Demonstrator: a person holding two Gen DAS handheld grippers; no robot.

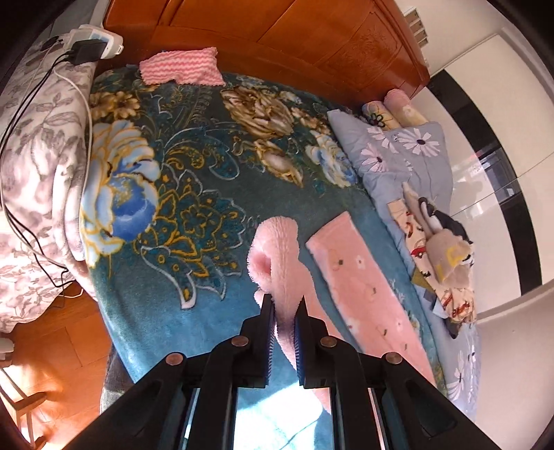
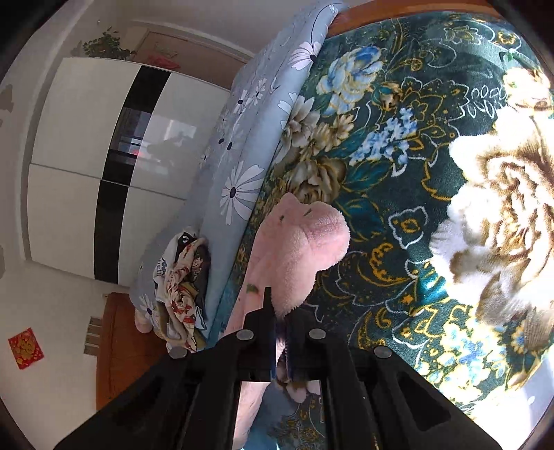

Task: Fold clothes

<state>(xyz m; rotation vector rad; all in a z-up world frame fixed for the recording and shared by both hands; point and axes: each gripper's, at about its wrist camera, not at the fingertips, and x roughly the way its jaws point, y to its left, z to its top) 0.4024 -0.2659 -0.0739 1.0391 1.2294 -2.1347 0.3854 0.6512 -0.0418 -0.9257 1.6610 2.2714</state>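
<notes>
A pink fleece garment (image 1: pixel 367 287) with small flower prints lies on the teal floral blanket (image 1: pixel 194 180) of a bed. My left gripper (image 1: pixel 284 304) is shut on a lifted fold of the pink garment, whose fuzzy inner side (image 1: pixel 277 249) bulges up ahead of the fingers. In the right wrist view my right gripper (image 2: pixel 281 311) is shut on another raised fold of the same pink garment (image 2: pixel 304 242), held above the blanket (image 2: pixel 415 173).
A pink zigzag cloth (image 1: pixel 181 65) lies by the wooden headboard (image 1: pixel 277 31). A pile of printed clothes (image 1: pixel 439 256) sits on the light blue daisy quilt (image 1: pixel 398 149); the pile also shows in the right wrist view (image 2: pixel 183 294). A grey floral duvet with cables (image 1: pixel 38 173) hangs left. A white wardrobe (image 2: pixel 86 166) stands beyond.
</notes>
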